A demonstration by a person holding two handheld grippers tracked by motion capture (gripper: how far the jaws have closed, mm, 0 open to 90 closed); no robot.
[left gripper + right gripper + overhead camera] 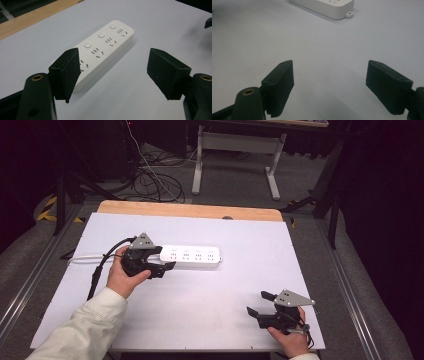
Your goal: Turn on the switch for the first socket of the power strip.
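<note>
A white power strip (pixel 192 256) lies flat near the middle of a pale grey surface (pixel 210 305) with a wooden far edge, in a dim room with a carpeted floor (pixel 235 185) and tangled cables (pixel 150 182) behind. The left hand-held gripper (pixel 167 268) hovers at the strip's left end, jaws apart and empty, hiding that end. The right hand-held gripper (pixel 257 304) sits well apart near the front edge, jaws also apart, empty.

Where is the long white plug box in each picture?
High view: the long white plastic power strip lies flat at the middle of the table, just right of the left hand-held gripper.
Left gripper view: it runs from lower left to upper middle, partly behind the left jaw.
Right gripper view: just its end shows at the top edge.
Shared landmark: the pale grey table top.
</note>
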